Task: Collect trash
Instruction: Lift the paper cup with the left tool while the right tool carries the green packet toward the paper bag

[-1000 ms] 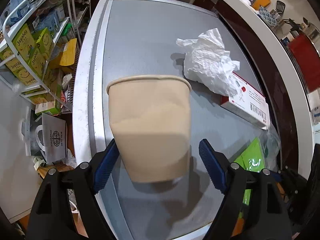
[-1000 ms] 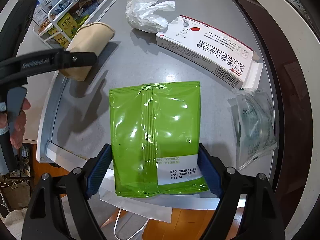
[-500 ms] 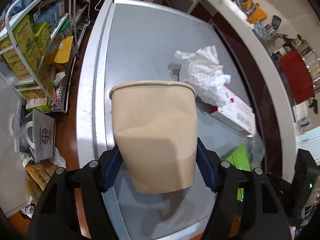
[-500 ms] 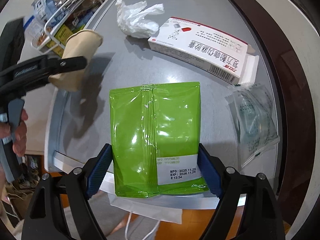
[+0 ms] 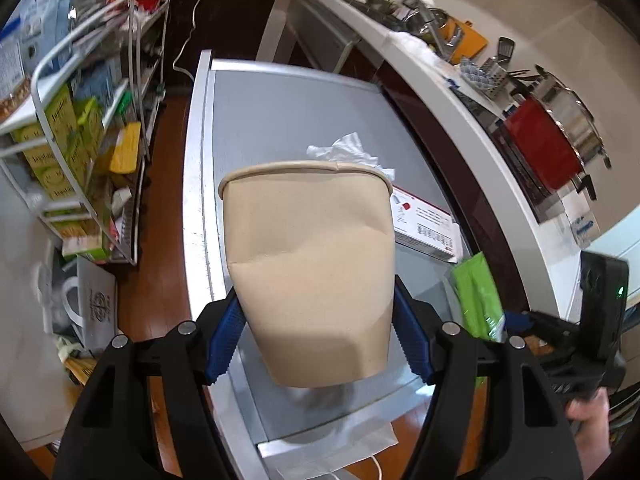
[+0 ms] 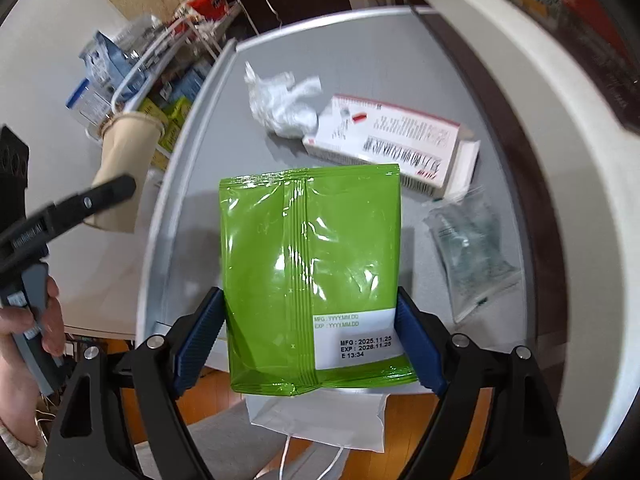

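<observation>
My left gripper (image 5: 316, 332) is shut on a dented tan paper cup (image 5: 310, 264) and holds it lifted above the grey table's (image 5: 280, 120) left front edge. The cup also shows in the right wrist view (image 6: 124, 168). My right gripper (image 6: 308, 340) is shut on a green foil pouch (image 6: 312, 264) and holds it lifted over the table's front edge. A crumpled white tissue (image 6: 284, 104), a white and red carton (image 6: 392, 144) and a clear plastic packet (image 6: 468, 248) lie on the table (image 6: 360, 48).
A white paper bag (image 6: 316, 420) sits on the wooden floor below the table's front edge. A wire rack (image 5: 68, 152) with boxes stands to the left. A white counter (image 5: 460, 92) with kitchenware curves along the right.
The left gripper closed on the cup and lifted it. Both grippers rose and pulled back toward the table's front edge with their items.
</observation>
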Motion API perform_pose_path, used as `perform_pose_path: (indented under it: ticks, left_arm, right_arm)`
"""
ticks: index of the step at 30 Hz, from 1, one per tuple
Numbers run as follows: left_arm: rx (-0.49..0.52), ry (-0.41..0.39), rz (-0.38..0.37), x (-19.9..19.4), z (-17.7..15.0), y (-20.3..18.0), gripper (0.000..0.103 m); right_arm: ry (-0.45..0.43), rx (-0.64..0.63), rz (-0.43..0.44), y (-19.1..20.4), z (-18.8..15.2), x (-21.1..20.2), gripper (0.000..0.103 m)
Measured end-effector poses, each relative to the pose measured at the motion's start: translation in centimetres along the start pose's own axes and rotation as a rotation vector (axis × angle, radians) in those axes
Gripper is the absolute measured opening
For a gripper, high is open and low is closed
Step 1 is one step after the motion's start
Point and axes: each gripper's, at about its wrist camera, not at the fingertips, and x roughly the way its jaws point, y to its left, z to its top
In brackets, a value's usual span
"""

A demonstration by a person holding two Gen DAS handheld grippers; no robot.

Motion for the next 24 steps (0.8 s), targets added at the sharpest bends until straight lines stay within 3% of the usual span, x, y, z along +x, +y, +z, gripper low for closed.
perform_pose_path:
  ticks: [8, 12, 18, 24]
  left_arm:
    - [0.066, -0.057, 0.016, -4.0, -1.9, -1.4, 0.068]
    - [0.094, -0.064, 0.012, -5.7, -3.7, -2.1, 0.068]
    - [0.159, -0.019, 0.003, -7.3, -7.9, -3.0, 0.068]
    - [0.228, 0.099, -0.009, -7.1, -13.7, -3.8, 0.068]
  right_arm:
    - [-0.107, -0.023, 0.007, 0.8, -1.7, -5.7, 0.081]
    - [-0.118, -0.027, 0.034, 0.9, -3.3, -7.5, 0.081]
    - [-0.042, -0.049, 0.069, 0.9, -7.9, -8.0, 0.081]
    - [0.109, -0.043, 0.075, 0.5, -13.5, -5.4, 0.081]
